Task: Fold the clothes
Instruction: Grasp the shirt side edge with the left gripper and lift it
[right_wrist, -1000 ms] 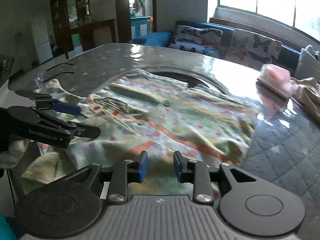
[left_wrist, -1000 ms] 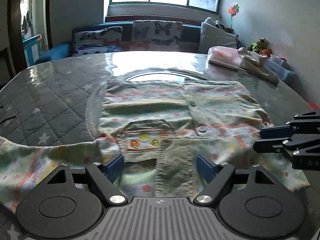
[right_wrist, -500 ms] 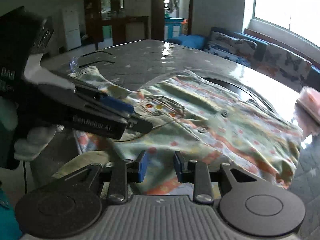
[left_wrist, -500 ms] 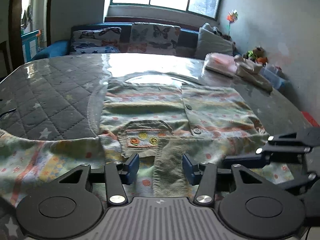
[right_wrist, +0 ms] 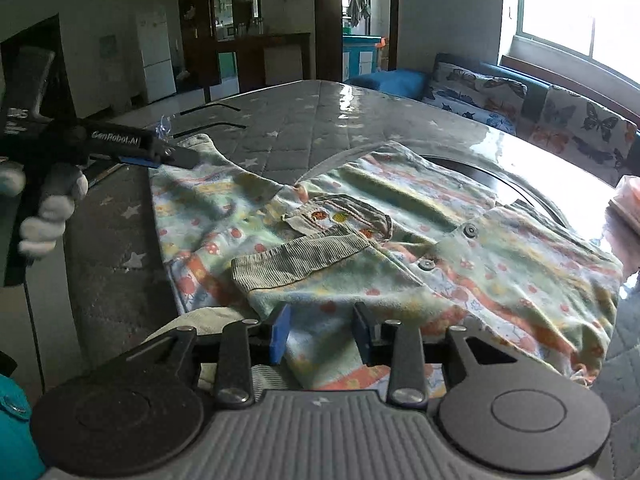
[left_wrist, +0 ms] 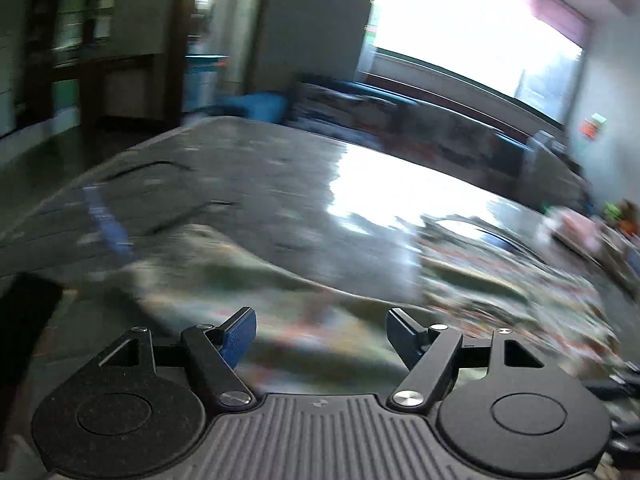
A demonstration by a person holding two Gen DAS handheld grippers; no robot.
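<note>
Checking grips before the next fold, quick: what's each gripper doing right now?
Left gripper: open, holding nothing, jaws just widened again.
Right gripper: open, jaws just widened; shirt lies between, not pinched.

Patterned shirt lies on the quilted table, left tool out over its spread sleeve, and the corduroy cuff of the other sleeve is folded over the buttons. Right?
One detail is off. In the right wrist view the corduroy cuff lies just below the chest pocket, beside the buttons, not over them. The rest holds: the patterned shirt lies on the quilted table, with the left tool over its spread sleeve.
</note>
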